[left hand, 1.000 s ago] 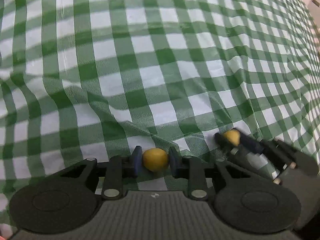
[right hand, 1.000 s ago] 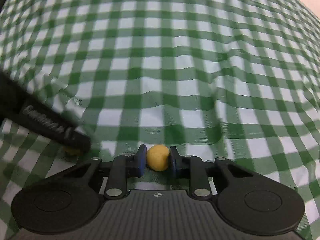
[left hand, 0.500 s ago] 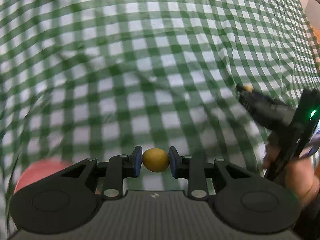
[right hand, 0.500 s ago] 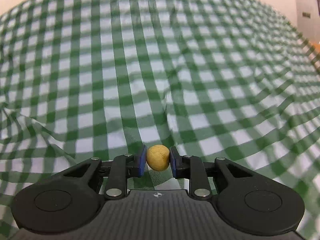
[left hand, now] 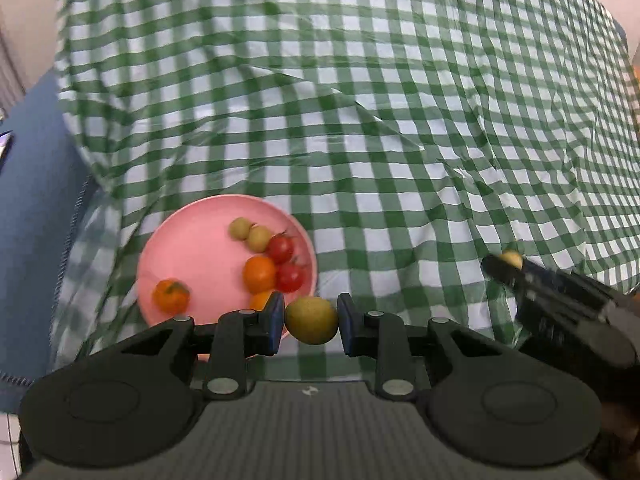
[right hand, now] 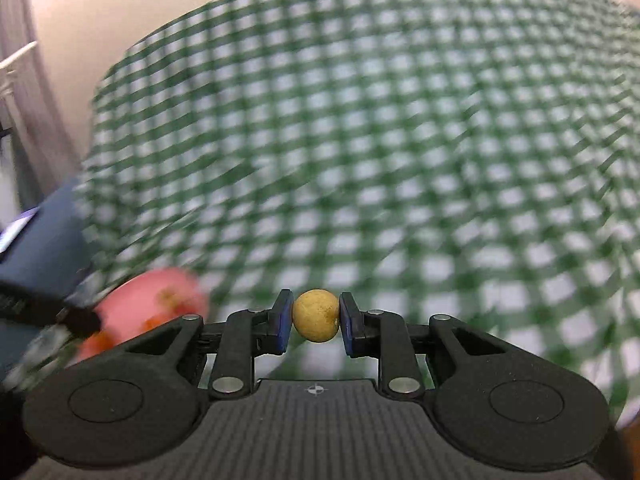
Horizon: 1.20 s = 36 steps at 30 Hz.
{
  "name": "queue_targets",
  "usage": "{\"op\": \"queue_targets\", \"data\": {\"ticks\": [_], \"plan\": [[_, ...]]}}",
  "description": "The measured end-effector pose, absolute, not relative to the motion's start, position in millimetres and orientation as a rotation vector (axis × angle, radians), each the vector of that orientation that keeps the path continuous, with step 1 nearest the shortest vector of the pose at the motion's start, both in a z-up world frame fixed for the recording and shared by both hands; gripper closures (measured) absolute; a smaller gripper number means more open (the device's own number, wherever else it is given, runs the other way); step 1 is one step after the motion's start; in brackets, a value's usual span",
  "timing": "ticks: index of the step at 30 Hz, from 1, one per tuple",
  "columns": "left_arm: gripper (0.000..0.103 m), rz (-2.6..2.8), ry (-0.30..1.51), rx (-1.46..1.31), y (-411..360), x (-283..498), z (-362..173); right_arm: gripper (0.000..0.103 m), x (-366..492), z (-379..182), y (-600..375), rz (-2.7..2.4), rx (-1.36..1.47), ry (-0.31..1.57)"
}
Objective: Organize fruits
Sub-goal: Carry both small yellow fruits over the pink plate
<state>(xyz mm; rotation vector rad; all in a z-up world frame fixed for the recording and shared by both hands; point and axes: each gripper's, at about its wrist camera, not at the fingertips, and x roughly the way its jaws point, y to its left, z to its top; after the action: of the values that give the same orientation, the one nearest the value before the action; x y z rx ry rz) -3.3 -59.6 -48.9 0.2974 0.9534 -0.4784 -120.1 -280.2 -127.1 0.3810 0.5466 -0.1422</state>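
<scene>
Showing two grippers, each carrying one small yellow-brown fruit above a green-checked cloth (left hand: pixel 400 140). The left gripper (left hand: pixel 311 322) is closed narrowly on a fruit (left hand: pixel 312 320), which is pinched between the blue pads (left hand: pixel 275 322) just beside the near rim of a pink plate (left hand: pixel 192 248). On the plate are seen two similar yellow-brown fruits, two tomatoes (left hand: pixel 281 249) and at least three oranges (left hand: pixel 259 274), crowded toward the right half. The right gripper (right hand: pixel 316 322) is likewise clamped on its own fruit (right hand: pixel 316 315); in its blurred view the plate (right hand: pixel 140 300) lies low at the left.

Risks, as judged: each round fruit is held only by two narrow pads and could be squeezed out or rolled free in a fast swing. If released at the rim, a fruit could roll onto the cloth. A drop onto the crowded side could knock the tomatoes about. Both grippers appear bound for one plate, so a collision is possible.
</scene>
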Motion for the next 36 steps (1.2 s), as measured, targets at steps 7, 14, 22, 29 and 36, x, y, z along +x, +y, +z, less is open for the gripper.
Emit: {"op": "queue_targets", "data": {"ticks": [7,14,22,29,36], "plan": [[0.071,-0.431,0.901,0.248,-7,-37,-28,0.077,-147,-90,-223,-0.070,0.288,0.520],[0.071,-0.372,0.906,0.193,30,-59,-29,0.077,-168,-66,-181,-0.050,0.202,0.495],[0.071,-0.340,0.912,0.174,52,-71,-29,0.077,-179,-55,-157,-0.043,0.123,0.488],[0.071,-0.343,0.900,0.153,61,-74,-25,0.077,-183,-51,-147,-0.041,0.090,0.490],[0.071,-0.343,0.907,0.137,64,-72,-27,0.077,-179,-52,-143,-0.037,0.071,0.506]]}}
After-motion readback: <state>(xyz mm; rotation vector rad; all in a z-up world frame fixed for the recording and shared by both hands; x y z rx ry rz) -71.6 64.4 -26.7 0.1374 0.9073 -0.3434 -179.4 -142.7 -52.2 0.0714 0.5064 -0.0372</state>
